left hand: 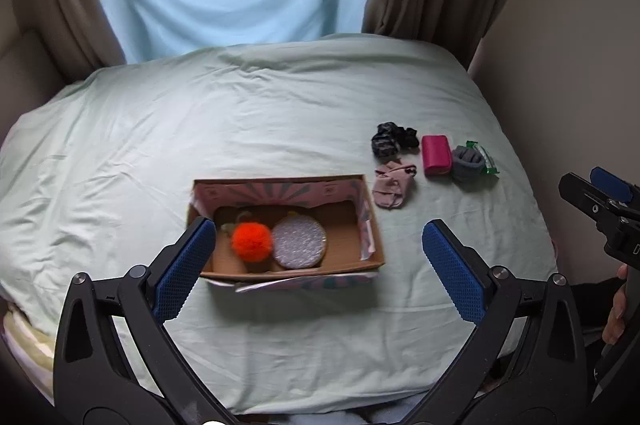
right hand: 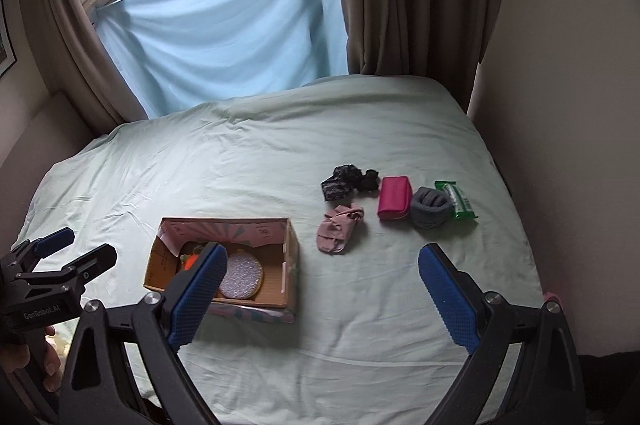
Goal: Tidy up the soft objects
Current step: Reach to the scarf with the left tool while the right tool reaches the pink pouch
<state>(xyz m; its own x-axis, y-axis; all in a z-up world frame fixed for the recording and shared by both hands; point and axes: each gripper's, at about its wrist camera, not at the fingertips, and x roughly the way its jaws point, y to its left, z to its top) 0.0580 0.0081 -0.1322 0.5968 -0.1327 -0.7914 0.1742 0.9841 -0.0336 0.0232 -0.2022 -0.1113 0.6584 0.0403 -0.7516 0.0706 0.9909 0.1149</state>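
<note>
Bed [left hand: 280,113], pale green sheet — working surface.

Cardboard box [left hand: 372,225], open top, near the front edge: the collecting bin, by my reading. Holds an orange pom-pom [left hand: 252,241] touching a round silvery pad [left hand: 299,242].

Loose group, to the box's right, apart from it — seemingly awaiting sorting: pink sock [left hand: 392,185], dark patterned sock [left hand: 386,140], magenta pouch [left hand: 436,154], grey rolled sock [left hand: 467,161], green wrapper [left hand: 486,157].

Left gripper [left hand: 320,265]: fingers spread wide, empty, above the box.

Right gripper [right hand: 322,299]: fingers spread wide, empty, between box and loose group.
</note>
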